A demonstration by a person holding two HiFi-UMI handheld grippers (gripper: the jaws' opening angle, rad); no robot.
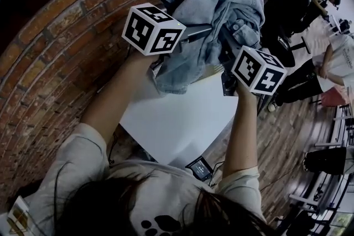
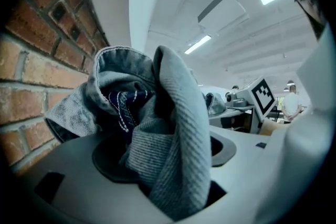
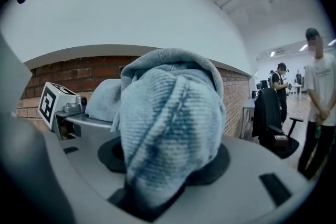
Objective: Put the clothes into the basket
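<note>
Two hand-held tools lifting one piece of clothing, seen from the head view and both gripper views. The only print that can be made out is the black-and-white square patterns on the left marker cube (image 1: 152, 29) and the right marker cube (image 1: 258, 70), and a dark paw-print motif (image 1: 157, 224) on the person's pale shirt; none of it carries readable letters. The left tool (image 2: 163, 155) is clamped on a thick fold of the denim garment (image 1: 221, 19), with cloth filling the gap between its dark pads (image 2: 107, 160). The right tool (image 3: 163, 160) is likewise clamped on a bunched fold of the same garment. In the head view the jaws of both tools are buried in the cloth, so only their bodies and cubes show. The garment is held up between the two tools, above the far end of the white counter (image 1: 177, 119) and in front of the brick wall (image 1: 66, 41). Whether its lowest fold touches the counter cannot be told. It is pale, washed blue denim, crumpled into heavy folds, with a metal button (image 1: 237, 26) showing, and a darker inner face with white stitching (image 2: 123, 107) visible in the left gripper view. The full shape of the garment is hidden by the bunching. A small dark device (image 1: 199, 167) at the near edge of the counter is too small to identify. People (image 3: 320, 92) and a dark office chair (image 3: 270, 115) stand in the background.
</note>
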